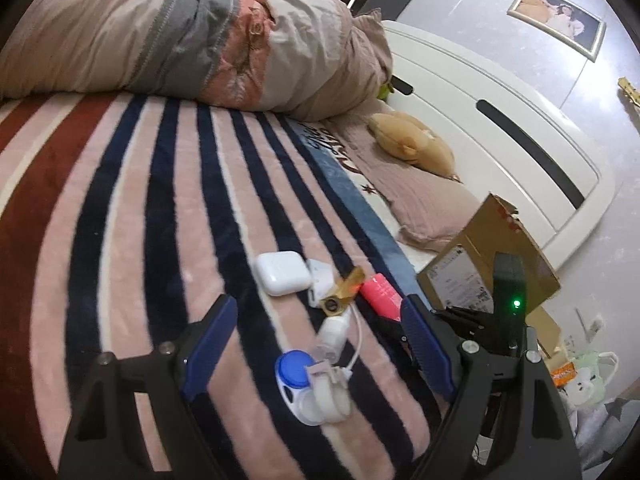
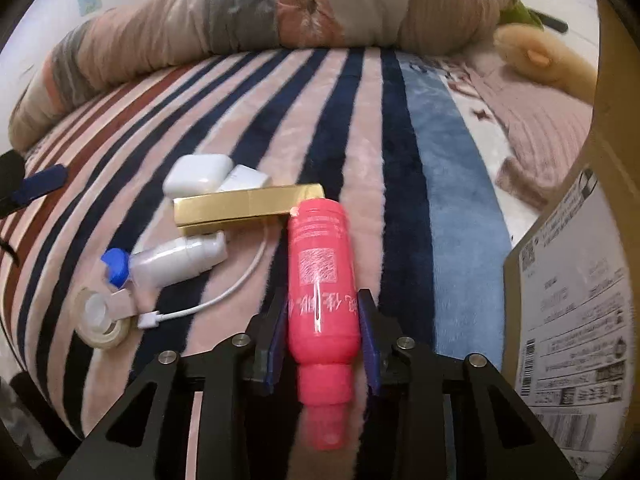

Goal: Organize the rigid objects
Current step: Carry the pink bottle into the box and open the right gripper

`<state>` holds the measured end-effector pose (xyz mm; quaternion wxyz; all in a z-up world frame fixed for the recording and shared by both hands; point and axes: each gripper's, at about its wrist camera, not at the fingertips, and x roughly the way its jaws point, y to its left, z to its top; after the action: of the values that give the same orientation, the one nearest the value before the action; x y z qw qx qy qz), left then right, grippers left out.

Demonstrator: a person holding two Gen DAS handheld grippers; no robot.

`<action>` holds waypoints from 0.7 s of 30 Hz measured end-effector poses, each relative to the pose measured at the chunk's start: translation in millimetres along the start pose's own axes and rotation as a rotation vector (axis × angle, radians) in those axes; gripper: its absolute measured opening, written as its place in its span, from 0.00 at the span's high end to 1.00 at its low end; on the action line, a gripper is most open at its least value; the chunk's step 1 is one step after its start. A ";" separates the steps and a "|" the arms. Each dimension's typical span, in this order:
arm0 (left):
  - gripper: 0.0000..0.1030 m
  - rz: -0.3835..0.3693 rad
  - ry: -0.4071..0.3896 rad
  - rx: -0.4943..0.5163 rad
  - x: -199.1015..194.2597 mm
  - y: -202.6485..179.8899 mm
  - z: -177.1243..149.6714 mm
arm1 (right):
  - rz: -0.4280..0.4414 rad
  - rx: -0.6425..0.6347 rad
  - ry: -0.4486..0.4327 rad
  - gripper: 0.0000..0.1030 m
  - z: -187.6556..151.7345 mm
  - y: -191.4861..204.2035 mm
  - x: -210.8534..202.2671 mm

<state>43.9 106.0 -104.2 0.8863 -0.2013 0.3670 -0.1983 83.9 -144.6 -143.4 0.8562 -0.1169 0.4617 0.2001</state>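
Observation:
A pink bottle (image 2: pixel 322 276) lies lengthwise between the blue pads of my right gripper (image 2: pixel 324 308), which is shut on it; it also shows in the left wrist view (image 1: pixel 380 294). Beside it on the striped blanket lie a gold box (image 2: pixel 248 208), a white earbud case (image 2: pixel 198 178), a white bottle with a blue cap (image 2: pixel 176 260), a tape roll (image 2: pixel 102 322) and a white cable (image 2: pixel 224 296). My left gripper (image 1: pixel 316 308) is open and empty, hovering over the blue-capped bottle (image 1: pixel 296 376) and the tape roll (image 1: pixel 328 396).
A cardboard box (image 2: pixel 572 280) with a shipping label stands at the right; it also shows in the left wrist view (image 1: pixel 480 268). A rolled duvet (image 1: pixel 180 40), a pillow (image 1: pixel 424 200), a plush toy (image 1: pixel 412 144) and the white headboard (image 1: pixel 500 120) lie beyond.

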 end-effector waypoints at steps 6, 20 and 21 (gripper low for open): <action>0.21 -0.096 0.036 -0.030 8.4 -22.0 3.9 | 0.090 -0.052 -0.090 0.74 -2.8 24.1 -32.2; 0.52 -0.095 -0.031 0.163 -29.3 -155.2 22.6 | 0.398 -0.150 -0.423 0.74 2.9 31.5 -157.4; 0.57 -0.097 -0.035 0.177 -30.8 -165.8 25.8 | 0.400 -0.146 -0.442 0.74 3.2 23.8 -165.0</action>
<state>8.9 -12.5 13.5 0.8963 -0.1433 0.3222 -0.2688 -5.8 -160.9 -3.8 0.8689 -0.0386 0.2627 0.4179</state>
